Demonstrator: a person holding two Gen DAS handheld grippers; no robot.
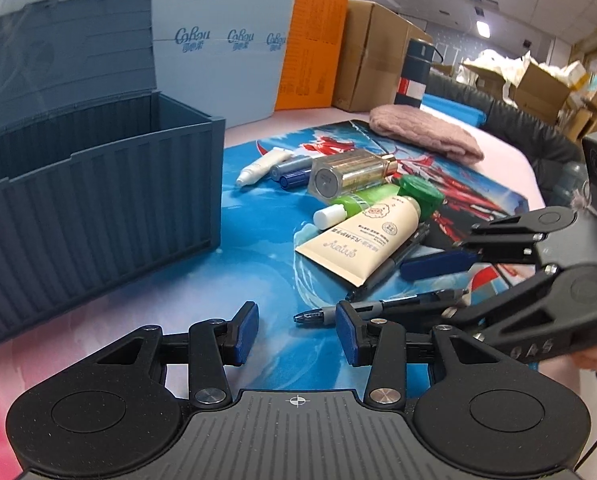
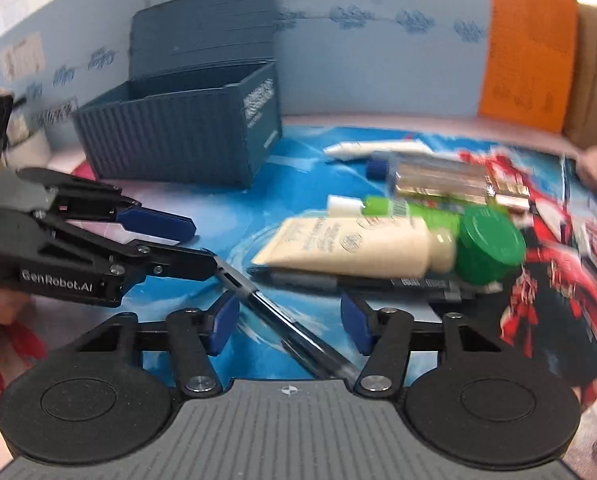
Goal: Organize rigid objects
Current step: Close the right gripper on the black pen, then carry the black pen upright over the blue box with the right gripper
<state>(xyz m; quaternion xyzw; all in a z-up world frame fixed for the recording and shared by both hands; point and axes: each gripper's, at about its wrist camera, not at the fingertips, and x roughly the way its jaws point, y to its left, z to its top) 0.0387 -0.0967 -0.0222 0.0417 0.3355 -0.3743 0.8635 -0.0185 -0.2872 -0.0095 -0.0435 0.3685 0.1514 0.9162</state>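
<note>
Right wrist view: pen (image 2: 276, 314) lies loose btwn right gripper (image 2: 289, 310) pads, light, stiff, slick, so pinch mid-barrel imo; left gripper (image 1: 296, 334) apart, empty.

So on my mat (image 1: 258, 248) the open storage box (image 1: 98, 208) sits at the left edge, lid up behind it. The pile's toward the right: cream tube (image 1: 362, 236) lying on a pen (image 1: 394, 264), small bottle (image 1: 338, 210) and boxed bottle (image 1: 350, 174) behind it. Another pen (image 1: 378, 306) lies along the near edge. A cloth (image 1: 426, 134) is at the far right corner.
</note>
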